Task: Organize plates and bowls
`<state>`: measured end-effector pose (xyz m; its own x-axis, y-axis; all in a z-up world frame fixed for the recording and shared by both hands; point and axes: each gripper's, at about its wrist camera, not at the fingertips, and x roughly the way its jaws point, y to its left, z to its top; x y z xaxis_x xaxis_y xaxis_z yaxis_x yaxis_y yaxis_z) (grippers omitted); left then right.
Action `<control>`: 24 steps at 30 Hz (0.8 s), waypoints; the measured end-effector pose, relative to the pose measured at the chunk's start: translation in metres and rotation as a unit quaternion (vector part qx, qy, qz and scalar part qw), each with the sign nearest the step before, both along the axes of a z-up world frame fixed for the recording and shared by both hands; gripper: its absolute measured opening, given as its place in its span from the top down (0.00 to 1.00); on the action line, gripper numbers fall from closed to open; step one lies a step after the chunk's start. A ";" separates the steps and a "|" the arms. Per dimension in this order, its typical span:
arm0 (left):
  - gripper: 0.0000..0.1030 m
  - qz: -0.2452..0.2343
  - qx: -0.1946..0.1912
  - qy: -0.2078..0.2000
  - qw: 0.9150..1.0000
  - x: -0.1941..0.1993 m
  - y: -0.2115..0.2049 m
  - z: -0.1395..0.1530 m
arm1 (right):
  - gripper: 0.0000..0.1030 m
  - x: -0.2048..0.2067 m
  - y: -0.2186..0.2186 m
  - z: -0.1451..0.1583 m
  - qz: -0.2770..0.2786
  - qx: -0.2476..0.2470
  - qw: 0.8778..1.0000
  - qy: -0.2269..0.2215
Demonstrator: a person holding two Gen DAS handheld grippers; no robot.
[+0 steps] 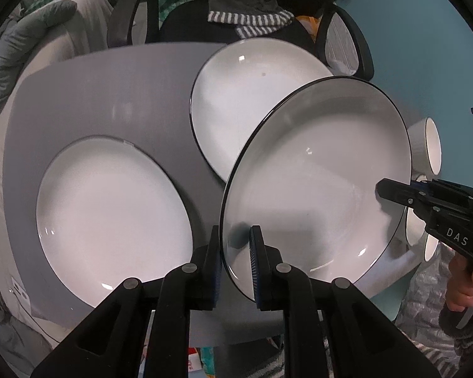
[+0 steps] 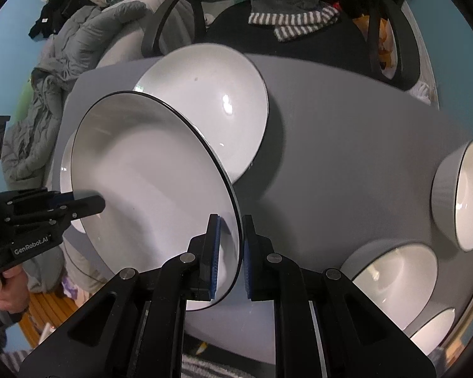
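Left wrist view: the left gripper [image 1: 235,264] pinches the near rim of the lifted plate [image 1: 315,182], one pad on each face of the rim.
Plate position: it is in the air, tilted, above the grey table [image 1: 110,94]; it hides part of the far plate [image 1: 246,94].
Other gripper here: the right gripper [image 1: 382,191] clamps the opposite rim of the same plate.
Left-side plate [image 1: 110,214]: it lies flat on the table, apart from the lifted one.
Risk in this view: each grip takes only a thin, glossy edge; if one hand goes faster, the rim may slide out of the pads.

Right wrist view: the right gripper [image 2: 230,252] is closed on the lifted plate's [image 2: 148,182] rim; the left gripper [image 2: 102,203] holds the far side.
Bowls [image 2: 460,195]: three stand near the right edge of the table [image 2: 331,157].
Risk in this view: the low edge of the tilted plate passes close over the far plate [image 2: 211,104]; I think it could knock it when it comes down.
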<state>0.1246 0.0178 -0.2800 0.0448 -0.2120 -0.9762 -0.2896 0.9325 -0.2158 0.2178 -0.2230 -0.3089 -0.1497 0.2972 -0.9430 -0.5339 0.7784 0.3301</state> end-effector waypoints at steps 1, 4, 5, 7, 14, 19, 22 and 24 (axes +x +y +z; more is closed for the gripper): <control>0.86 0.002 0.001 0.000 1.000 0.002 0.001 0.000 | 0.87 0.003 0.000 0.001 0.002 0.001 1.000 -0.001; 0.86 0.003 0.006 -0.002 1.000 0.008 0.002 -0.001 | 0.87 0.011 0.002 0.002 0.004 0.003 1.000 -0.001; 0.86 0.004 0.007 -0.002 1.000 0.009 0.002 -0.003 | 0.87 0.014 0.005 0.003 0.005 0.003 1.000 -0.001; 0.86 0.004 0.009 -0.004 1.000 0.010 0.004 -0.006 | 0.87 0.020 0.011 0.002 0.006 0.003 1.000 -0.002; 0.85 0.020 0.009 0.001 1.000 0.017 0.013 -0.025 | 0.87 0.043 0.022 -0.006 0.019 0.002 1.000 0.005; 0.84 0.020 0.018 0.006 1.000 0.026 0.016 -0.027 | 0.87 0.055 0.032 -0.009 0.029 -0.007 1.000 0.003; 0.83 0.021 0.019 0.012 1.000 0.033 0.019 -0.031 | 0.87 0.061 0.038 -0.012 0.033 -0.012 0.999 0.005; 0.83 0.022 0.017 0.019 0.999 0.037 0.021 -0.036 | 0.87 0.065 0.041 -0.015 0.035 -0.015 0.999 0.008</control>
<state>0.1612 0.0392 -0.3157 0.0157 -0.1766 -0.9842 -0.3381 0.9253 -0.1715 0.2824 -0.1824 -0.3240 -0.1836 0.2569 -0.9488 -0.5818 0.7497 0.3156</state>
